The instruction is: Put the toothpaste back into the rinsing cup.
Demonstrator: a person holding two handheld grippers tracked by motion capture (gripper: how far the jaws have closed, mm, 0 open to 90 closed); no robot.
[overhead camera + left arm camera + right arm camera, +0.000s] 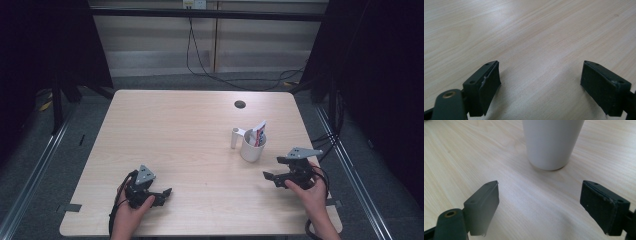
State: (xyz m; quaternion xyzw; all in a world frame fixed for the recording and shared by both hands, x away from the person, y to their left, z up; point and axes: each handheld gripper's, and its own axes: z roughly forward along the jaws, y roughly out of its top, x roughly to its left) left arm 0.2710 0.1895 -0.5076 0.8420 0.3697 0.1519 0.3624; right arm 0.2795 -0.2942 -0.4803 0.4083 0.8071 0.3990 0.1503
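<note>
Pale wood grain covers the tabletop [190,140], the largest thing here, rounded at its corners and bearing everything else; a small dark round hole [240,104] sits in it far beyond the fingers of both hands, toward the back edge.

White and tapered toward its foot, the cup [251,147] stands upright just ahead of the right gripper [280,176], near but apart from it; in the right gripper view the cup [551,142] rises straight in front of the gap between the fingers [482,205], with a strip of bare wood between its foot and their tips; nothing lies in that strip. Inside the cup leans a tube [259,134] printed in white, red and blue, its top sticking out above the rim; a white upright piece [235,138] rises at the cup's far-left side, touching or just beside it, and whether it is part of the cup I cannot tell.

The right gripper's fingers are spread wide and released, grasping nothing.

The left gripper [159,195] rests low over the tabletop well apart from the cup, off to the side; its fingers [484,87] are likewise spread and released, with bare wood between and ahead of them.
</note>
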